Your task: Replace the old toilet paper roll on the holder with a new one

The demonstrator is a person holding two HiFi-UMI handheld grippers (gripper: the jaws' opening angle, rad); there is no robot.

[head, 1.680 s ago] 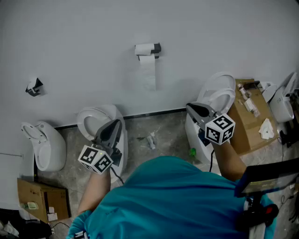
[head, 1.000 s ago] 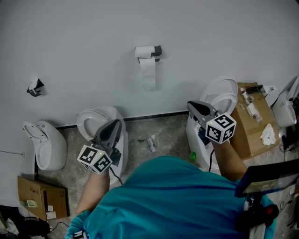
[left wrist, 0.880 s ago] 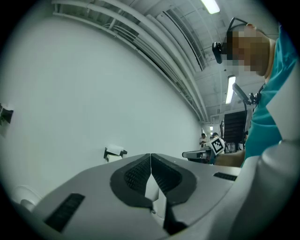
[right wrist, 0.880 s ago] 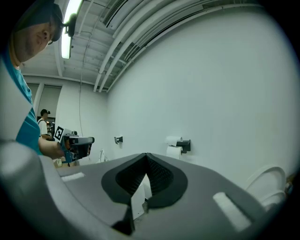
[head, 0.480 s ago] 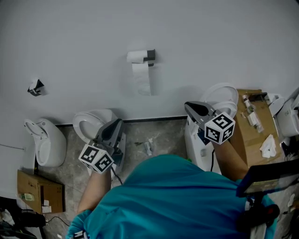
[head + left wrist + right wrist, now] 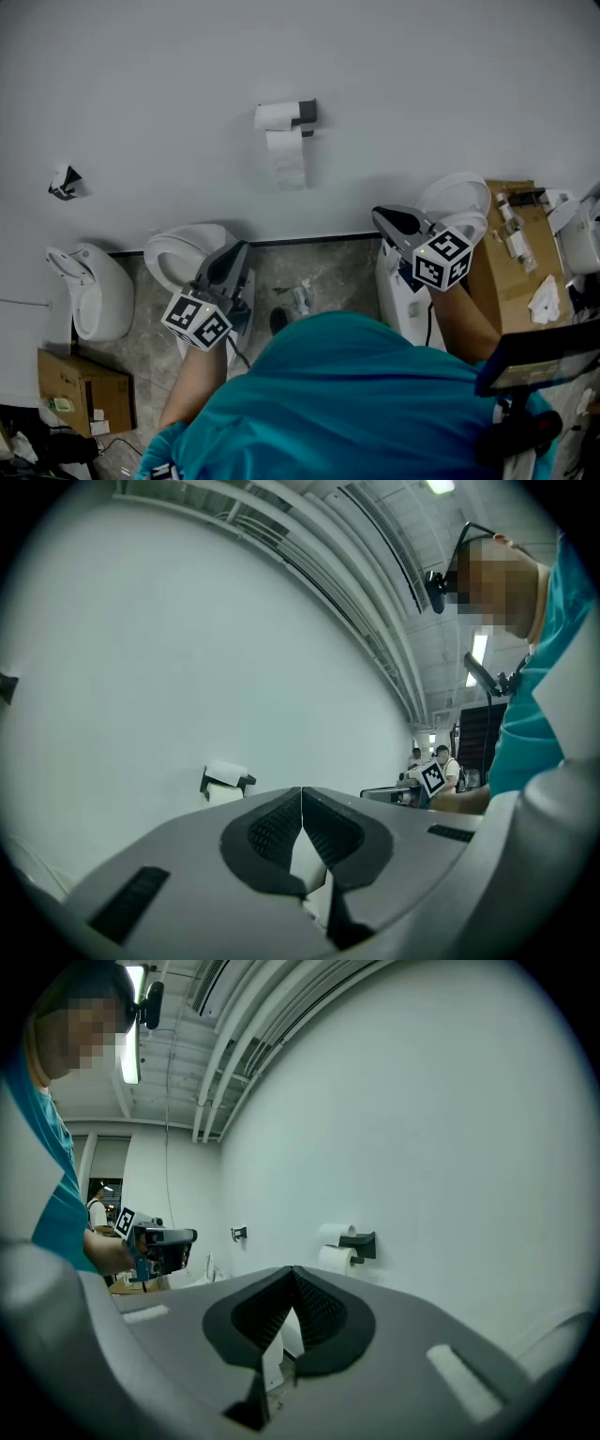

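Note:
A dark toilet paper holder is fixed to the white wall, well ahead of both grippers. One white roll lies along its top. Below it hangs a second roll with a loose sheet trailing down. My left gripper points toward the wall from the lower left, jaws shut and empty. On the right, my right gripper is also shut with nothing in it. The right gripper view shows the holder and both rolls ahead to the right. The left gripper view shows the holder ahead to the left.
Loose white toilets stand on the floor: one under my left gripper, one far left, one by my right gripper. Cardboard boxes sit right and left. A small black fixture is on the wall.
Both grippers have travelled toward the wall, still shut and empty. The holder sits further left in the head view, and a dark shoe has come into sight on the floor.

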